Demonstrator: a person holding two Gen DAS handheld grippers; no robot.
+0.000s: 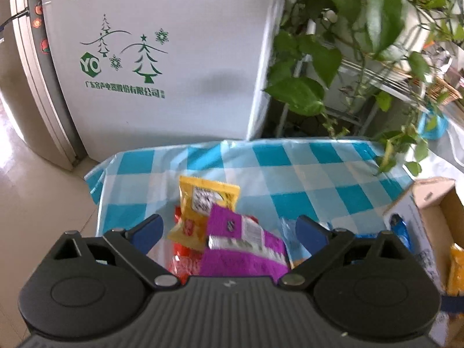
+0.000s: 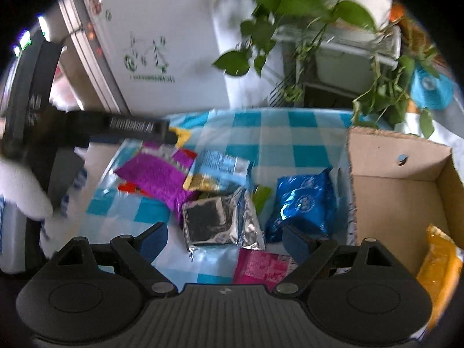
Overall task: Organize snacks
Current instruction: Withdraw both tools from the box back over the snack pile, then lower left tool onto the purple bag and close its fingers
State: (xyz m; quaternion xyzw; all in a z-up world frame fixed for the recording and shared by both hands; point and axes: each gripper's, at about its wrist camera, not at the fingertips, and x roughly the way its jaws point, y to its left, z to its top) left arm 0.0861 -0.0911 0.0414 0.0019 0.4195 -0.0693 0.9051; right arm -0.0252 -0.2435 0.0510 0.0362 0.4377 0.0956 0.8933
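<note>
Hovering wide open and empty, the left gripper (image 1: 229, 232) should centre on the crinkly purple foil snack packet (image 1: 246, 249) before closing; the right gripper (image 2: 224, 237) also gapes empty.

Home; fridge (image 1: 162, 58); trailing houseplant (image 1: 362, 37); checked tablecloth (image 1: 304, 171).

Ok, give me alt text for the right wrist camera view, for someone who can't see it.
The open right gripper hovers over snack packets scattered on a blue checked tablecloth: silver, blue and purple among them. A cardboard box on the right holds one orange packet. The left gripper reaches in from the left.
</note>
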